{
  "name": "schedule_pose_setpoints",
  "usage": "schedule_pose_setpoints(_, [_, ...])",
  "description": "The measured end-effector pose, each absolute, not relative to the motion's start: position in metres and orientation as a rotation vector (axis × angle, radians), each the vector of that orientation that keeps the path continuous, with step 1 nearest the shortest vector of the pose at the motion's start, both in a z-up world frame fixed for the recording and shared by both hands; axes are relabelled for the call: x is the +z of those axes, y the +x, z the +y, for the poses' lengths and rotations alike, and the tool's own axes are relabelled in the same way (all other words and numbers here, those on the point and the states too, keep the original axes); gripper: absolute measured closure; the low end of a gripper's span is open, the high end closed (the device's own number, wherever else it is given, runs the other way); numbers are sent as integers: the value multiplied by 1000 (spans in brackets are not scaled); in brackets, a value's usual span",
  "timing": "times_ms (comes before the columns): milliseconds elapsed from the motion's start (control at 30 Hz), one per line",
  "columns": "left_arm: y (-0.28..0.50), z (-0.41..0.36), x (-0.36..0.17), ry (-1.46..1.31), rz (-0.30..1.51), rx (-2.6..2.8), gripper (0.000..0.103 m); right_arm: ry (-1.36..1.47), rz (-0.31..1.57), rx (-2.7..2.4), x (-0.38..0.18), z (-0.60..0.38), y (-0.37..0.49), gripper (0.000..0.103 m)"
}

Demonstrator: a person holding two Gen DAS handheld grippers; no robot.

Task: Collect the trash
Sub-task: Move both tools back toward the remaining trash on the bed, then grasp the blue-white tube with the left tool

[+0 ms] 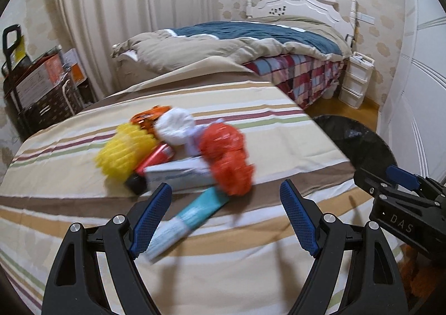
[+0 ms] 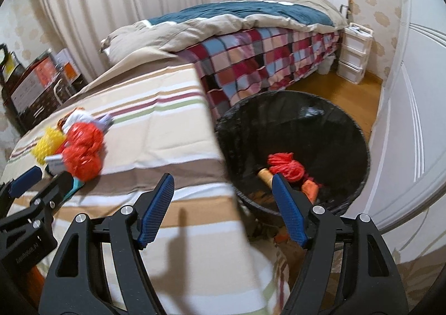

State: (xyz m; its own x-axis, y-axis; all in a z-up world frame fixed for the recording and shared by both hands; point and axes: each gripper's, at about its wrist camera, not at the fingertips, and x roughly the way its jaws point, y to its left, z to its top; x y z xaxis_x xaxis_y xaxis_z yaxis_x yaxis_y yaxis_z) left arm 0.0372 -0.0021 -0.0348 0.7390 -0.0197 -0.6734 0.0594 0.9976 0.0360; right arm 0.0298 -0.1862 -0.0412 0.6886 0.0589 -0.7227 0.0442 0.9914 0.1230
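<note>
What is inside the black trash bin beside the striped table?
In the black trash bin a red mesh bundle lies on a tan cylinder, with an orange piece beside it. The right gripper's finger hides what lies nearer.

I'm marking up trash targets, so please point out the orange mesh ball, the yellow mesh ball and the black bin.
orange mesh ball point(image 1: 227, 157), left wrist view, centre of the netting.
yellow mesh ball point(image 1: 122, 151), left wrist view, middle of the netting.
black bin point(image 2: 359, 130), right wrist view, bare inner wall of the liner.
</note>
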Motion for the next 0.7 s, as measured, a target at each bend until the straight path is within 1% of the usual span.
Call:
schedule_pose_setpoints(367, [28,37,-47,25,778,31,24,81,828,44,-43,-156,24,32])
schedule_pose_setpoints(700, [38,41,-59,38,864,-16,24,66,846,48,-46,-148,28,32])
